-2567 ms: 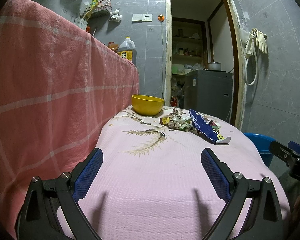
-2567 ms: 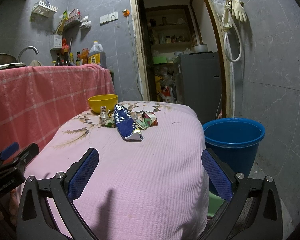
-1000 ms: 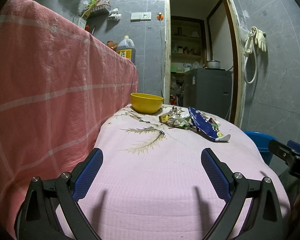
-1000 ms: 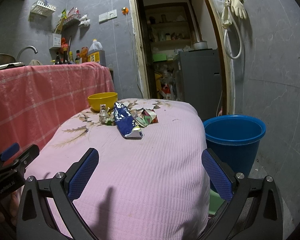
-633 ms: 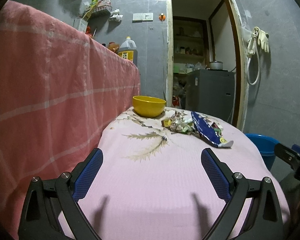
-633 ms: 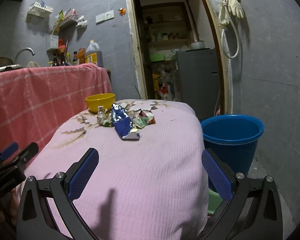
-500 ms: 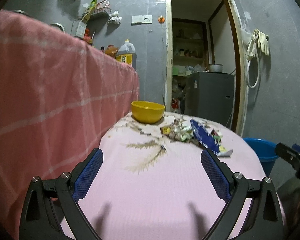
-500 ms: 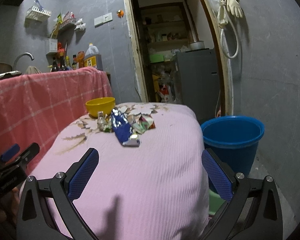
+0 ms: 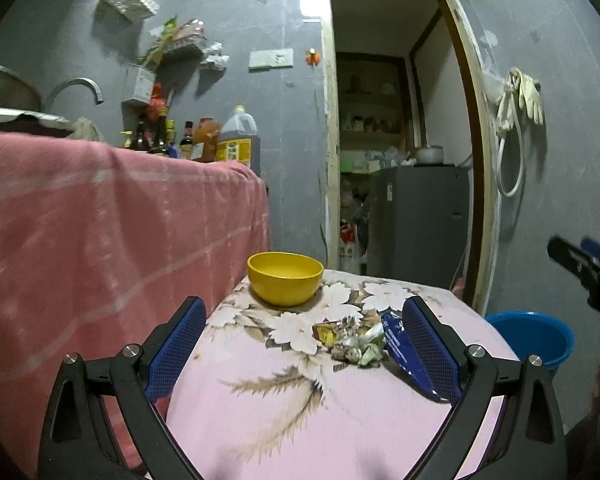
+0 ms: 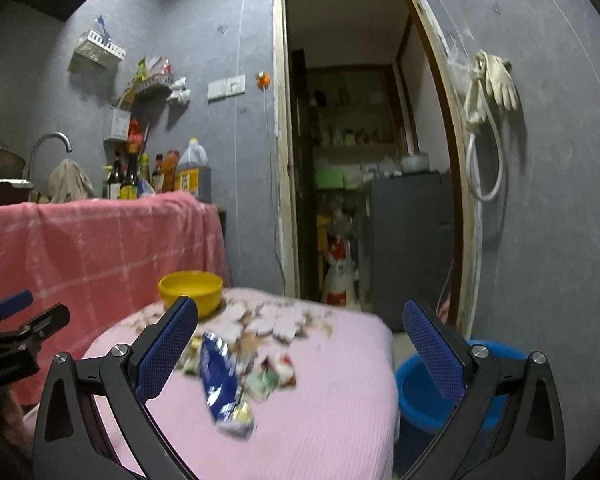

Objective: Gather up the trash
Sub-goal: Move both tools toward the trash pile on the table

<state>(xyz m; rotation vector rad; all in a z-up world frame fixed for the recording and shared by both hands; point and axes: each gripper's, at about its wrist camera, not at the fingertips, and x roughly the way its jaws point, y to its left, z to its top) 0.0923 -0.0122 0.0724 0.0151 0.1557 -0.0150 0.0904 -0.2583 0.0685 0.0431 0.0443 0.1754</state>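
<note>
A heap of crumpled wrappers lies on the pink flowered tablecloth, with a blue snack bag at its right side. In the right wrist view the blue snack bag and crumpled wrappers are blurred. A blue bucket stands on the floor right of the table; it also shows in the left wrist view. My left gripper is open and empty above the table, the heap just ahead between its fingers. My right gripper is open and empty above the trash.
A yellow bowl sits at the table's far end. A counter draped in a red checked cloth runs along the left with bottles on top. An open doorway with a grey fridge is behind the table.
Both grippers have risen and moved forward toward the trash heap, which now looks larger and nearer. Both stay open.
</note>
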